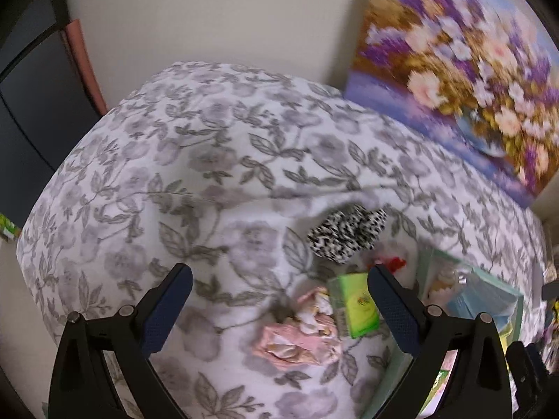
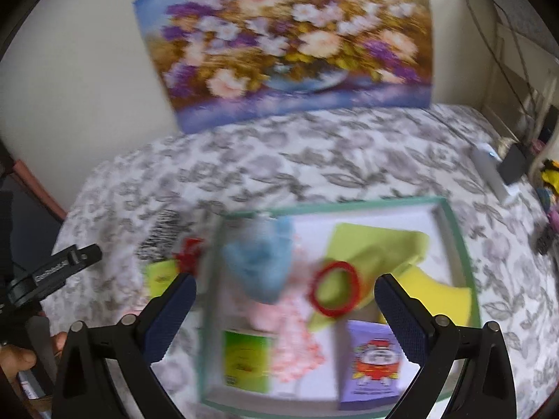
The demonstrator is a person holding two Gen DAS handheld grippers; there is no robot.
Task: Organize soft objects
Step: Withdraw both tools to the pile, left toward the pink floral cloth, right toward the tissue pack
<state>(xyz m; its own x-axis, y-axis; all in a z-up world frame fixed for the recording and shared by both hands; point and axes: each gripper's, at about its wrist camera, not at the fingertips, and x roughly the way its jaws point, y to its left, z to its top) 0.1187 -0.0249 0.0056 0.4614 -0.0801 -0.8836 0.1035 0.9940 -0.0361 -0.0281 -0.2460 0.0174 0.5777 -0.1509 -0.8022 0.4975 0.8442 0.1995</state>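
Both views are motion-blurred. My left gripper [image 1: 279,276] hangs open over the flowered bedspread [image 1: 209,160] with nothing between its fingers. Ahead of it lie a black-and-white patterned soft piece [image 1: 346,234], a crumpled pink cloth [image 1: 300,335], a green packet [image 1: 356,307] and a small red item [image 1: 394,263]. My right gripper [image 2: 284,279] stands open above the mint-rimmed tray [image 2: 349,205]. Inside the tray are a blue fluffy piece [image 2: 258,265], a red ring [image 2: 337,288], a lime cloth [image 2: 377,244], a yellow sponge [image 2: 440,289], a pink-and-white cloth [image 2: 297,342], a green packet [image 2: 244,359] and a purple packet [image 2: 377,363].
A flower painting [image 2: 286,42] leans on the wall behind the bed. A white device [image 2: 489,171] and a black box [image 2: 513,164] lie at the bed's far right. Dark furniture [image 1: 31,111] stands to the left. A person's hand [image 2: 17,359] shows at the lower left.
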